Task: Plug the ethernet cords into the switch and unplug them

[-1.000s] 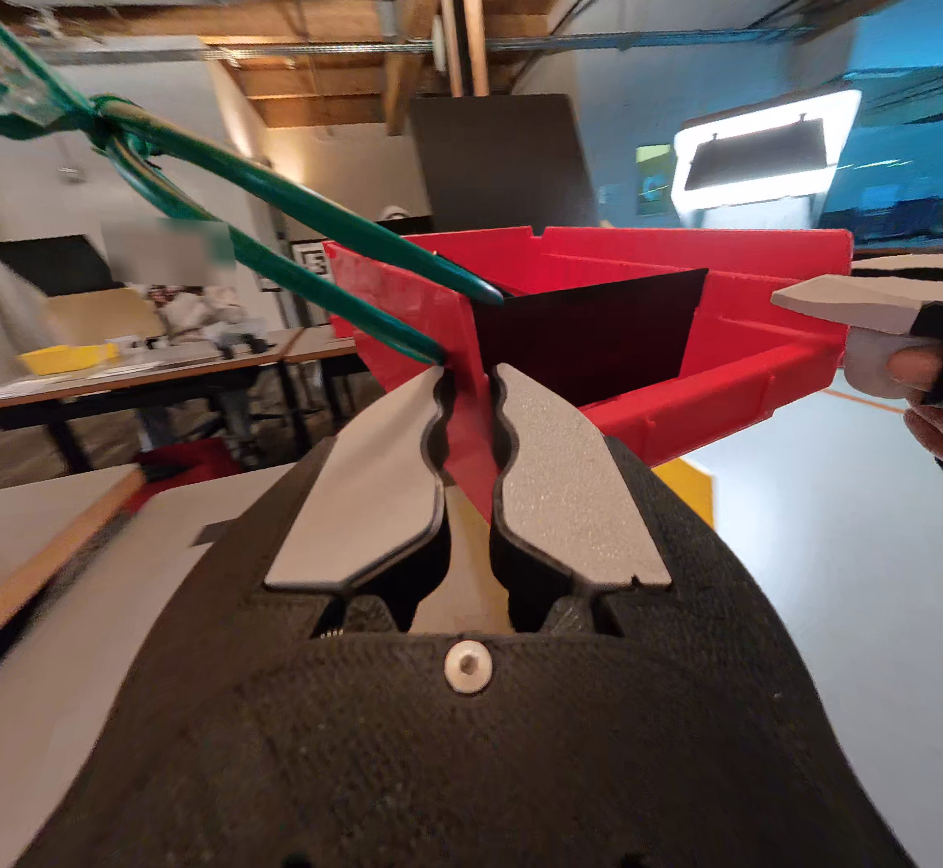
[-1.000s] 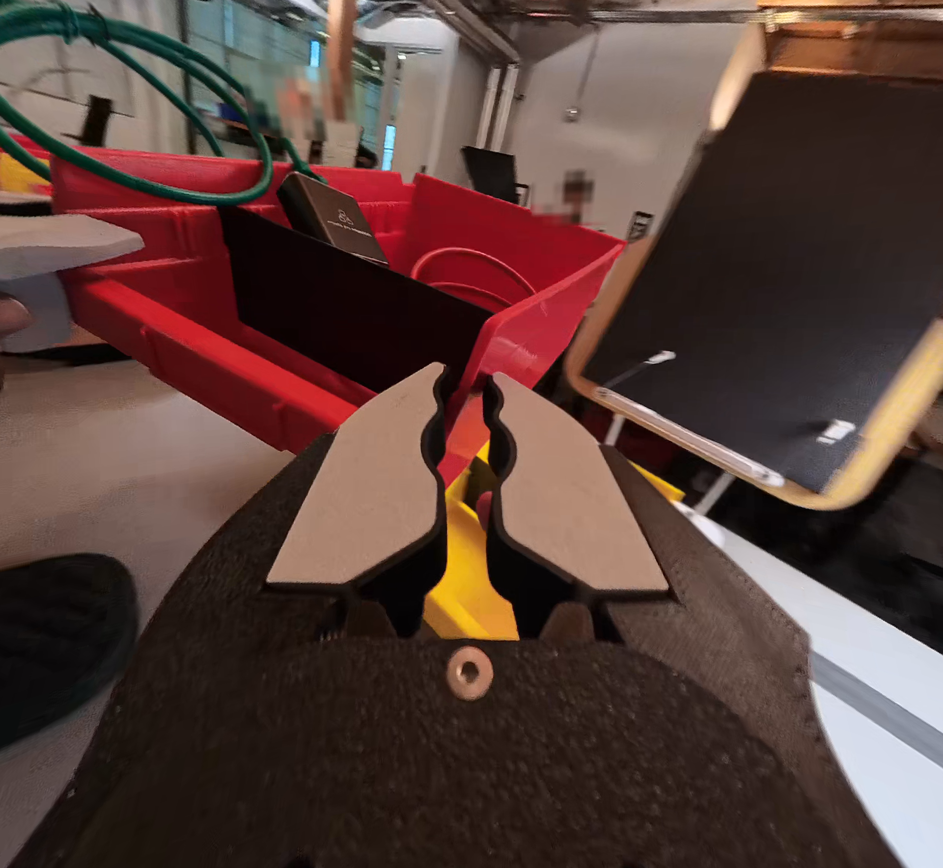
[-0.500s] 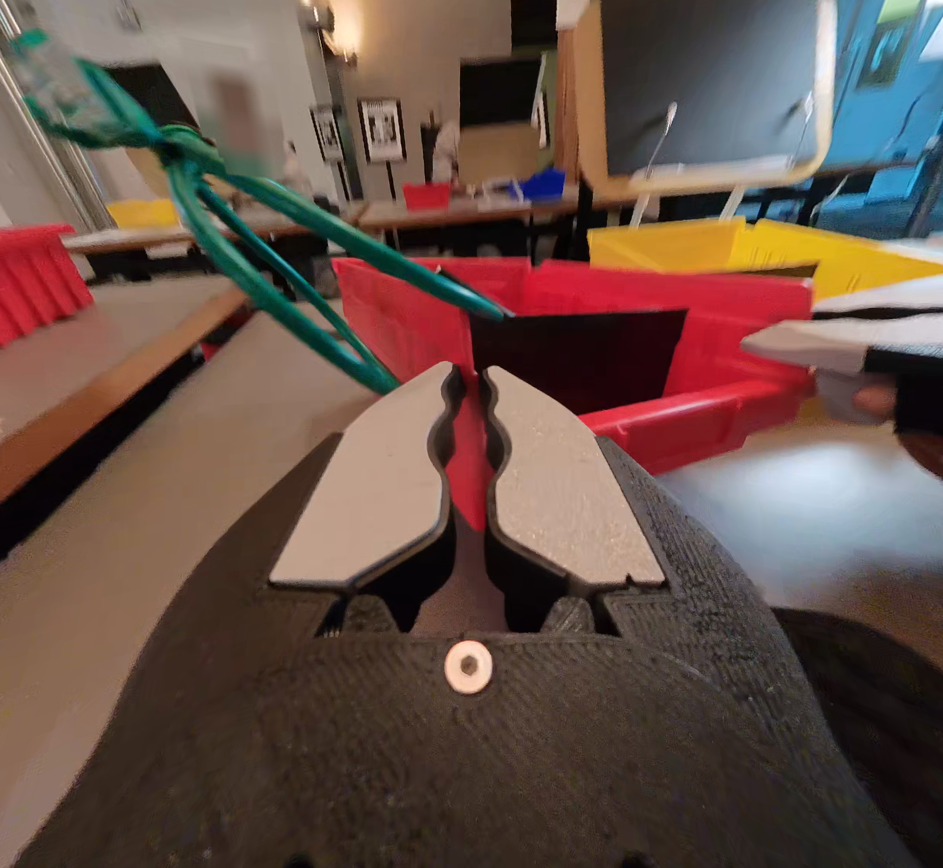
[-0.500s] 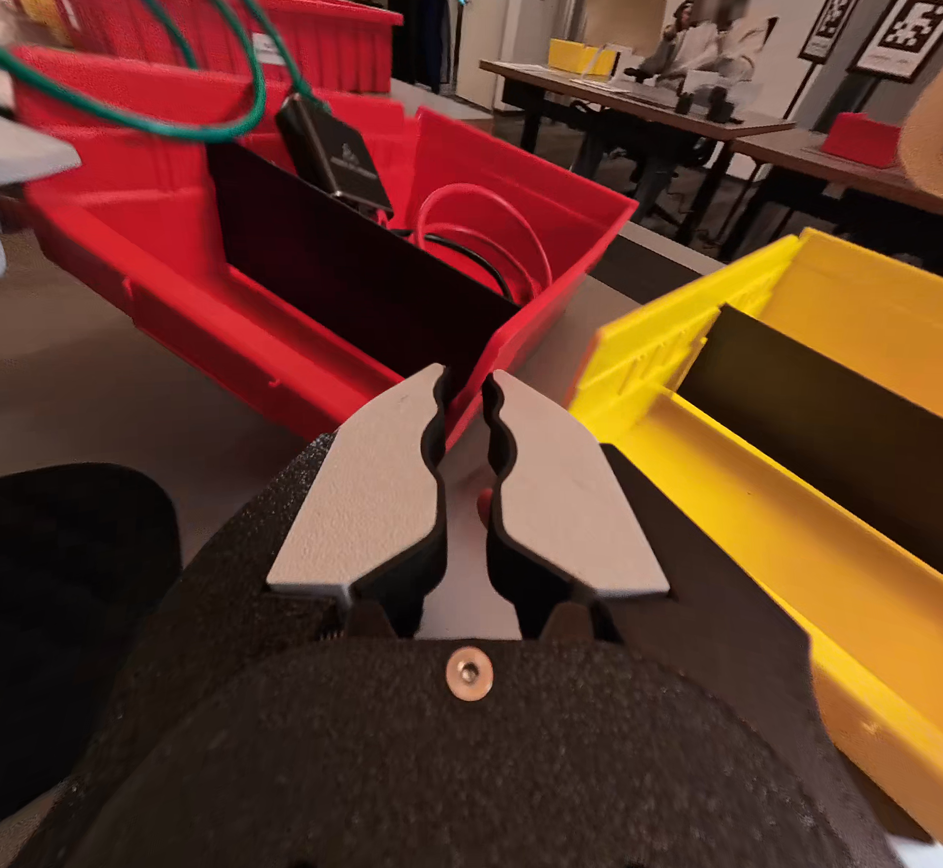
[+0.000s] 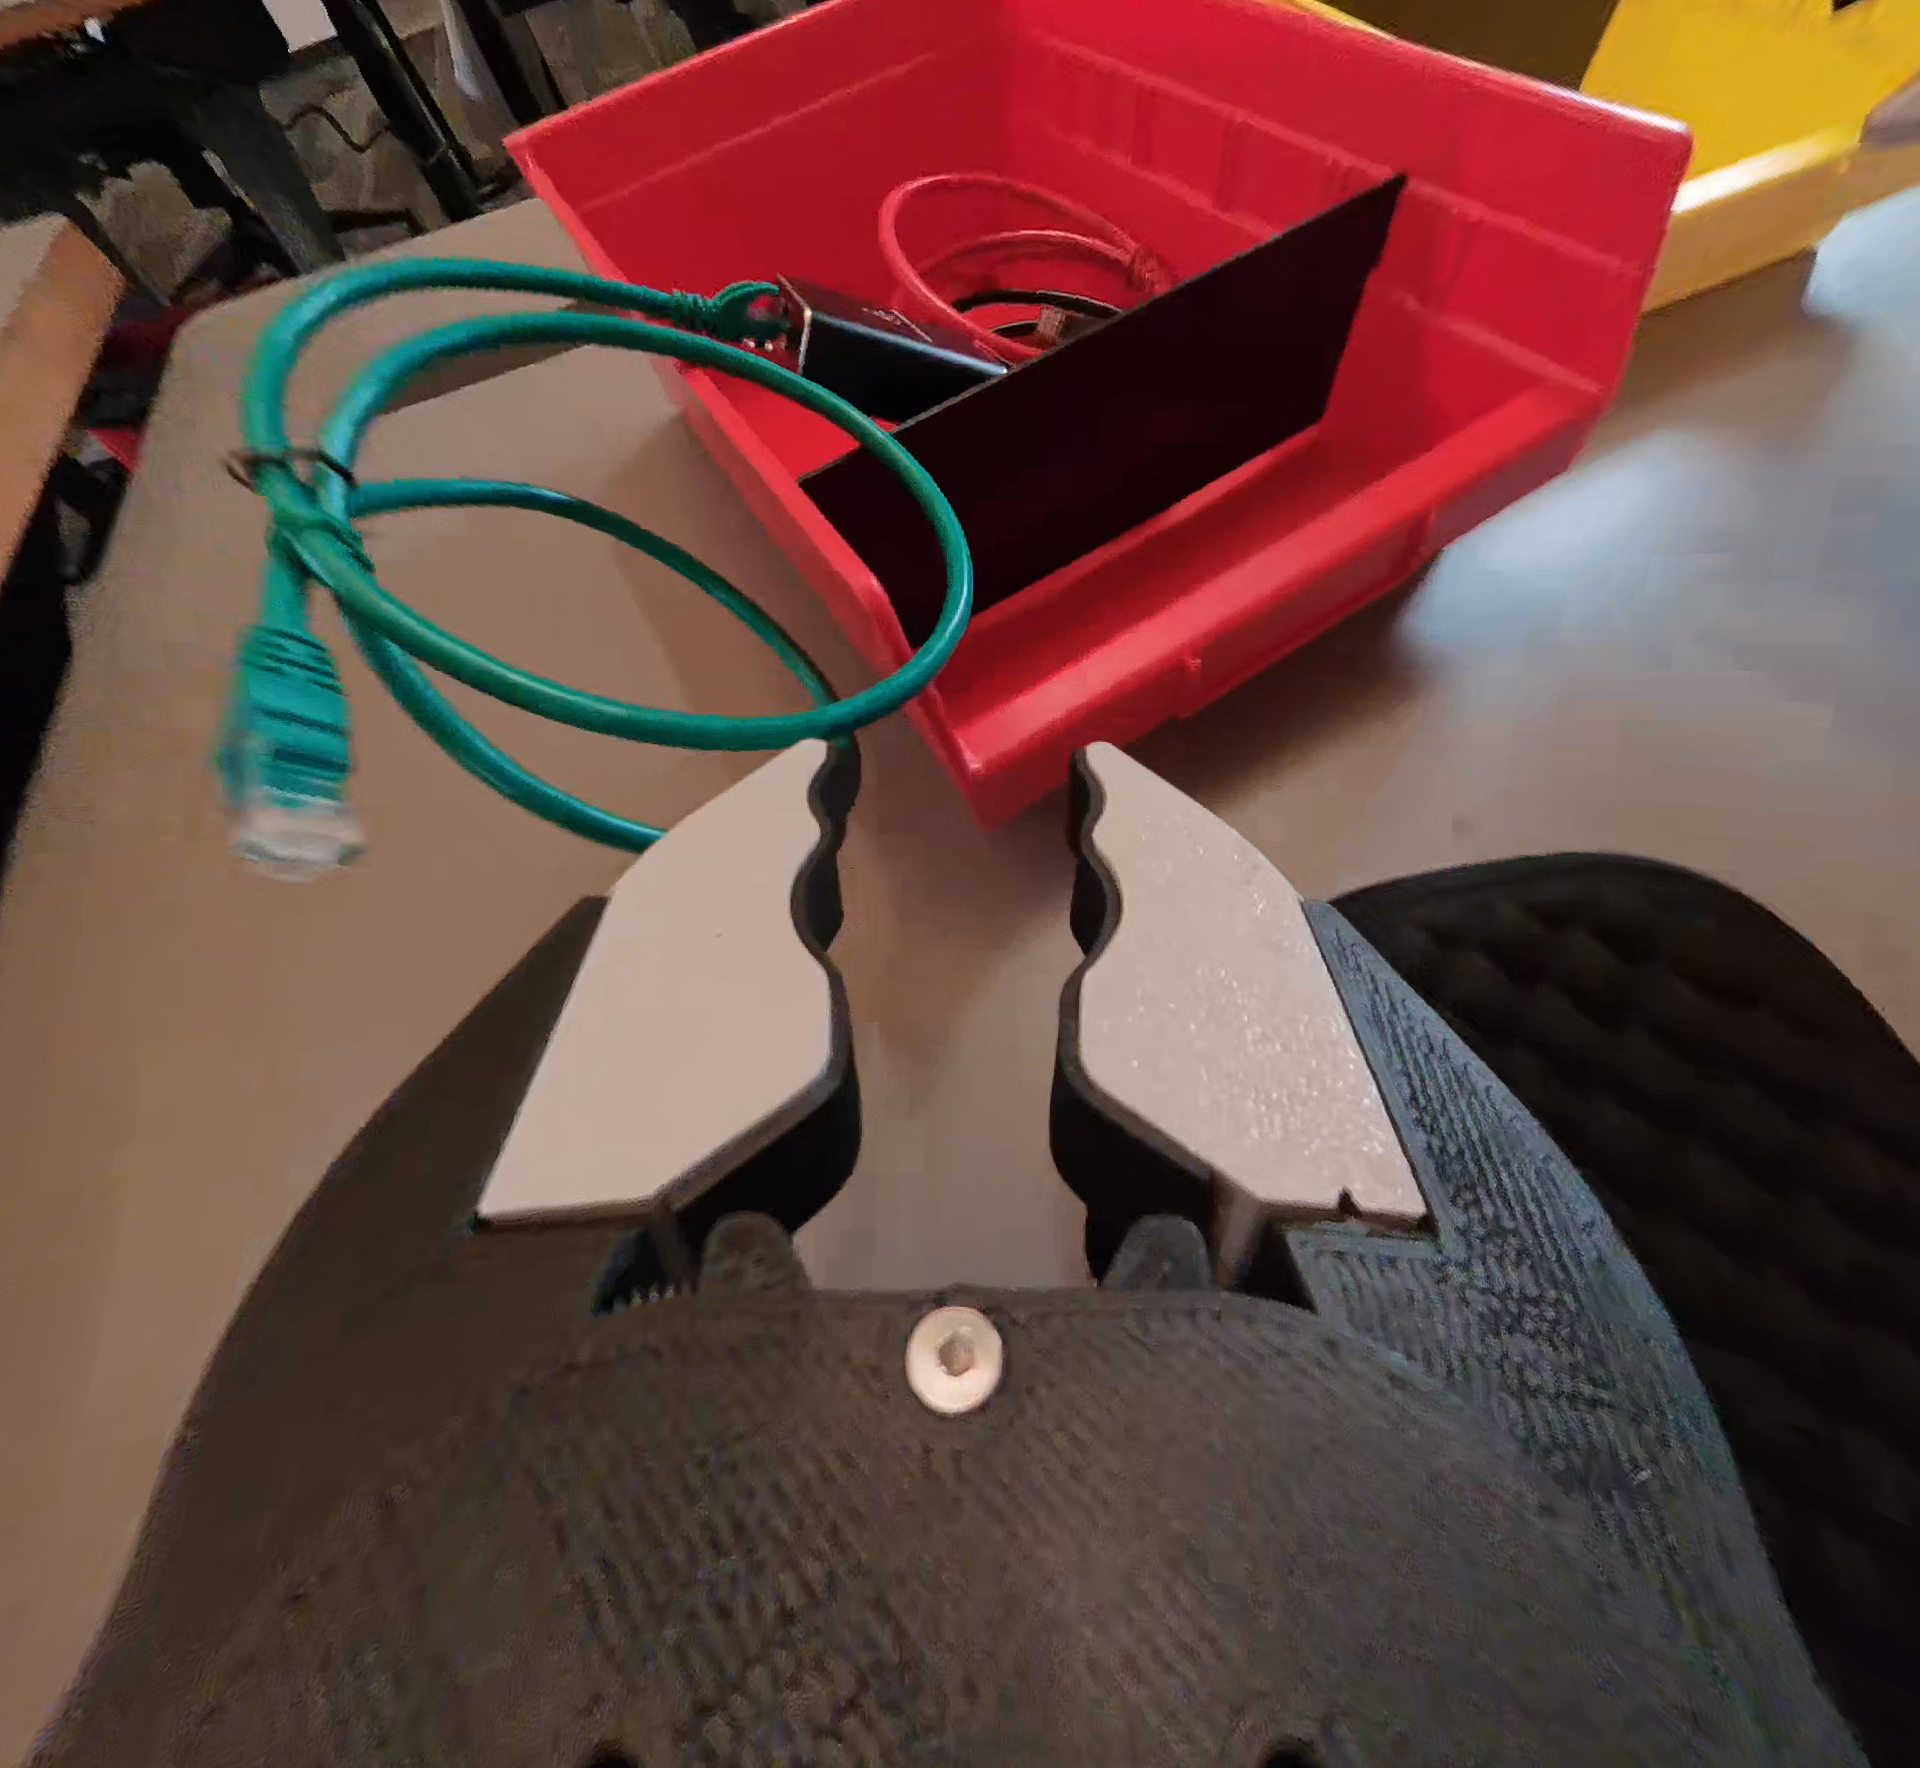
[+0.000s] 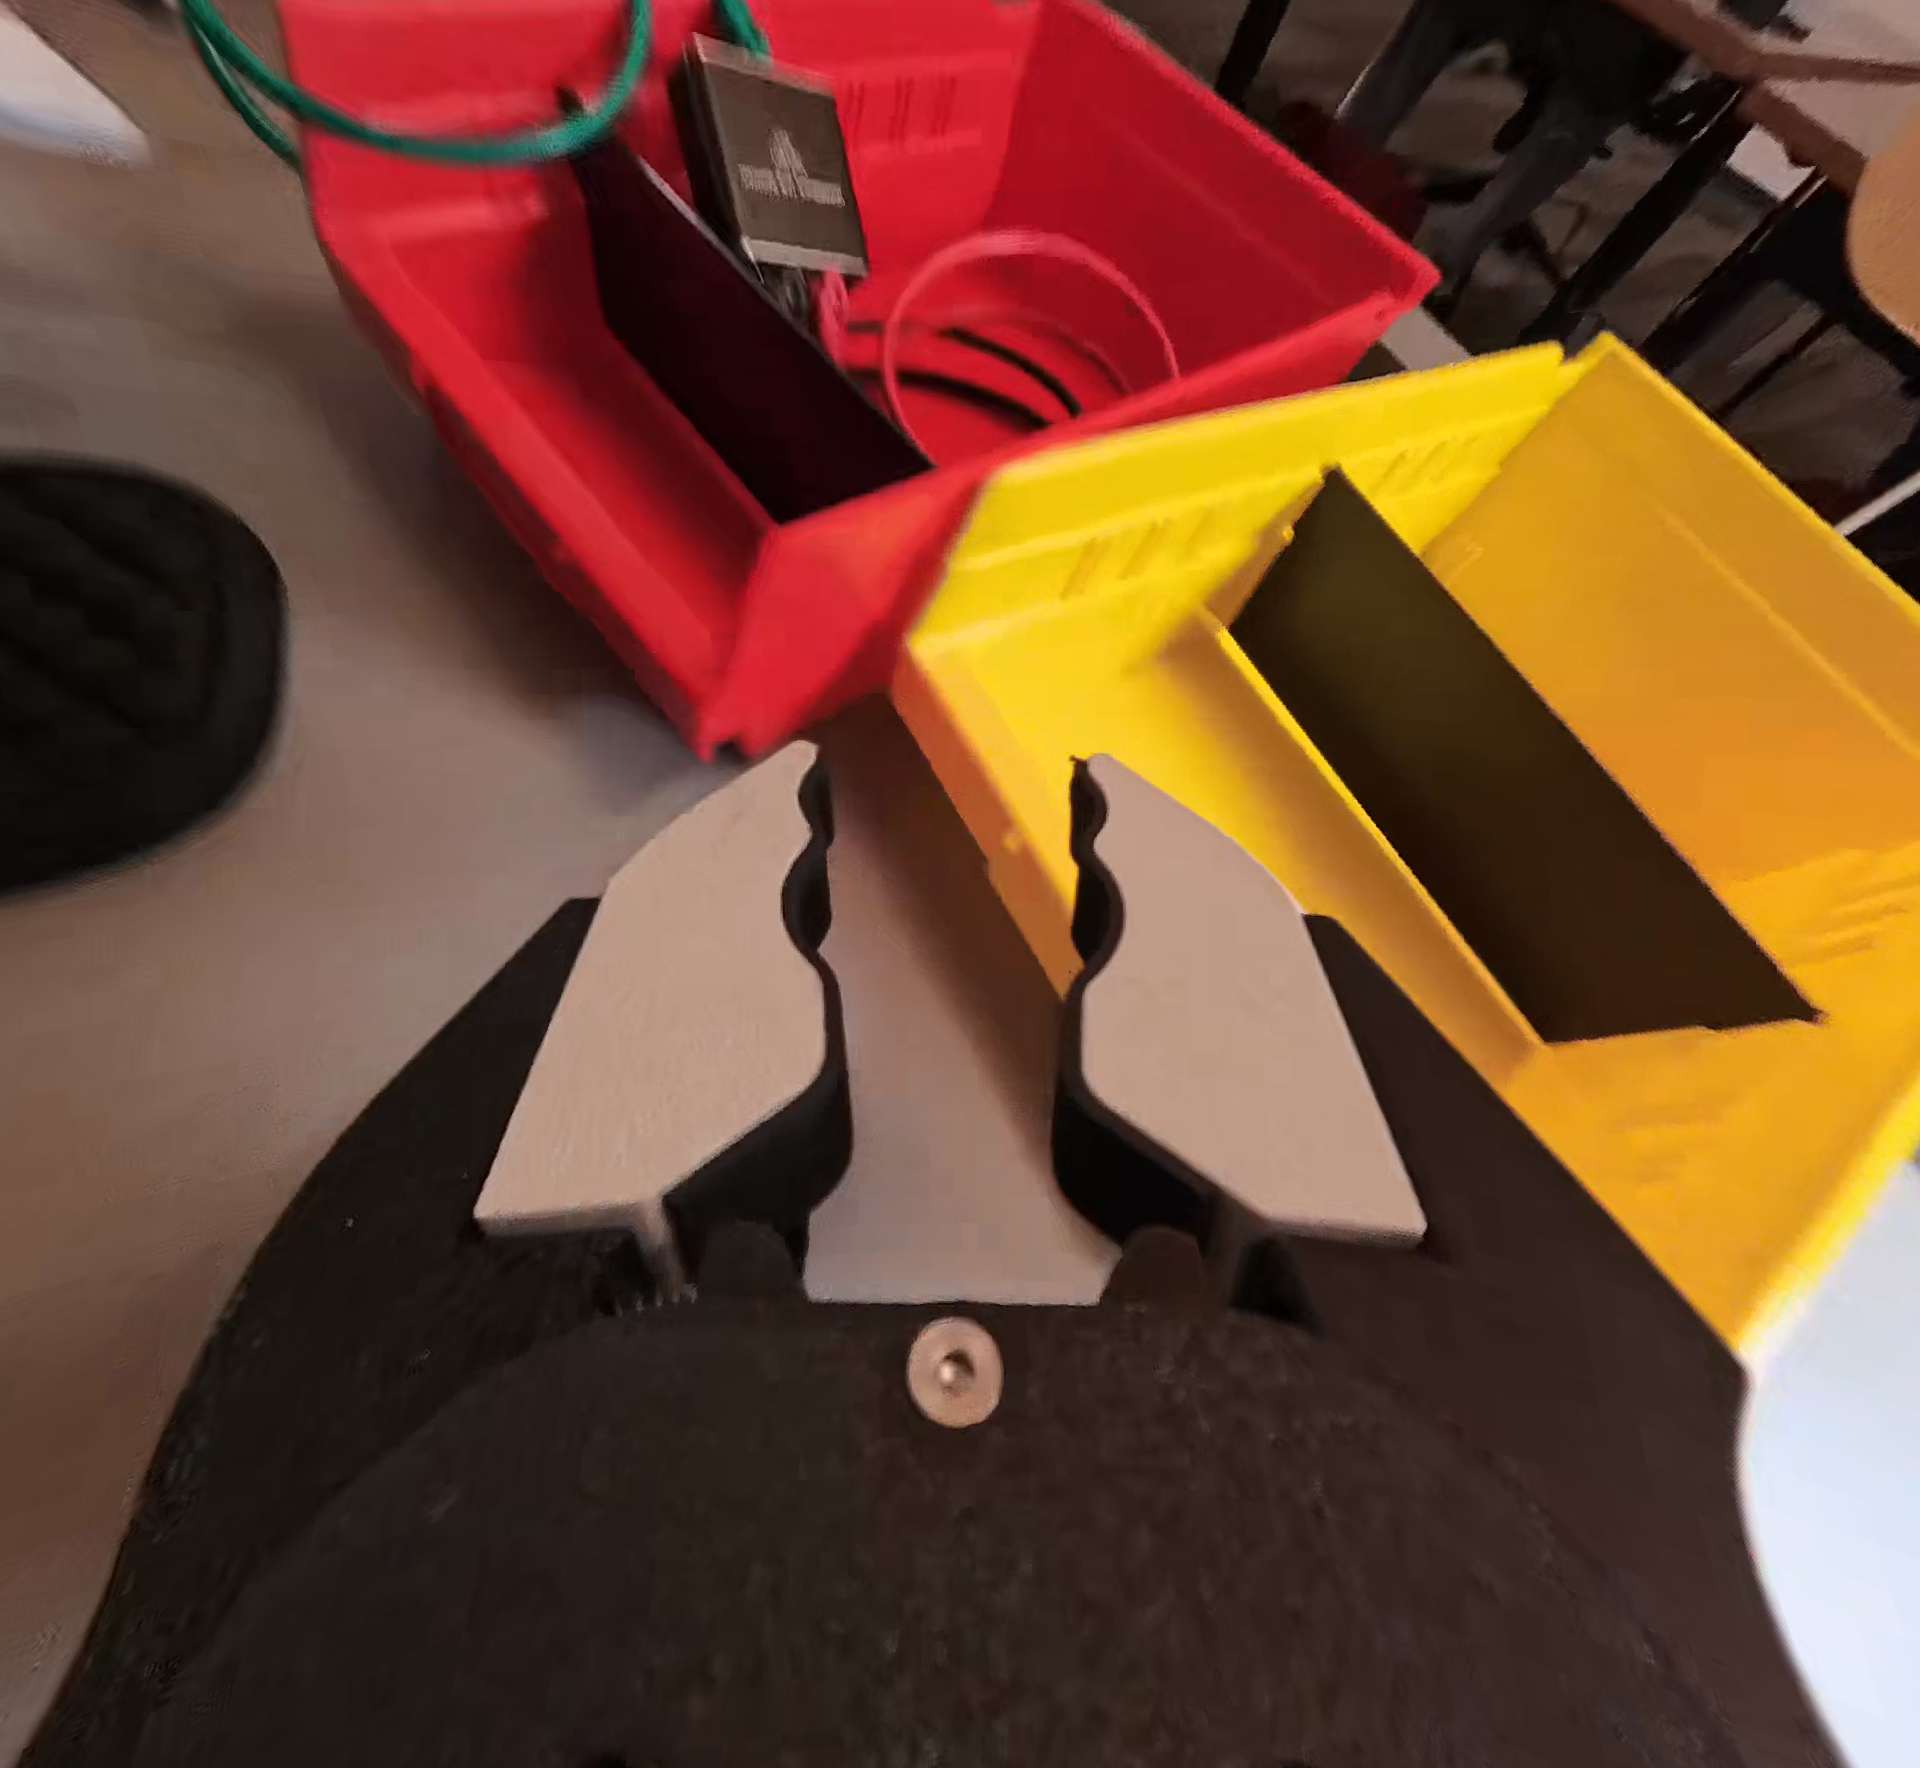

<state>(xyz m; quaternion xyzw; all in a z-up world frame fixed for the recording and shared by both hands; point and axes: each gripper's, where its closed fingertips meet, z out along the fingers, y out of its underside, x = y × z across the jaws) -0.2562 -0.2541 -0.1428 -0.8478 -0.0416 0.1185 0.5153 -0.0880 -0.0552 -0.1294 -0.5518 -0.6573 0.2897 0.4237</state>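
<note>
A red bin (image 5: 1299, 575) stands on the tan table (image 5: 1610, 596). In its far compartment, behind a black divider (image 5: 1122, 430), lie the black switch (image 5: 883, 357) and a coiled red cord (image 5: 997, 243). A green ethernet cord (image 5: 644, 721) is plugged into the switch and loops over the bin's left wall onto the table, with its free plug (image 5: 281, 752) at the left. My left gripper (image 5: 956, 783) is open and empty just short of the bin's near left corner. My right gripper (image 6: 945, 773) is open and empty by the bin's (image 6: 582, 513) near right corner. The right wrist view also shows the switch (image 6: 779, 160) and the green cord (image 6: 395, 129).
A yellow bin (image 6: 1039, 575) with a black divider (image 6: 1507, 835) sits against the red bin's right side, close to my right finger (image 6: 1195, 991). It also shows in the left wrist view (image 5: 1766, 56). Other tables and chair legs stand beyond the far edge. My hands' fingertips stand some 25 cm from each other.
Both grippers were shut on the red bin's front corners and held it up. The bin now rests on the table, and both grippers have opened and drawn back from it.
</note>
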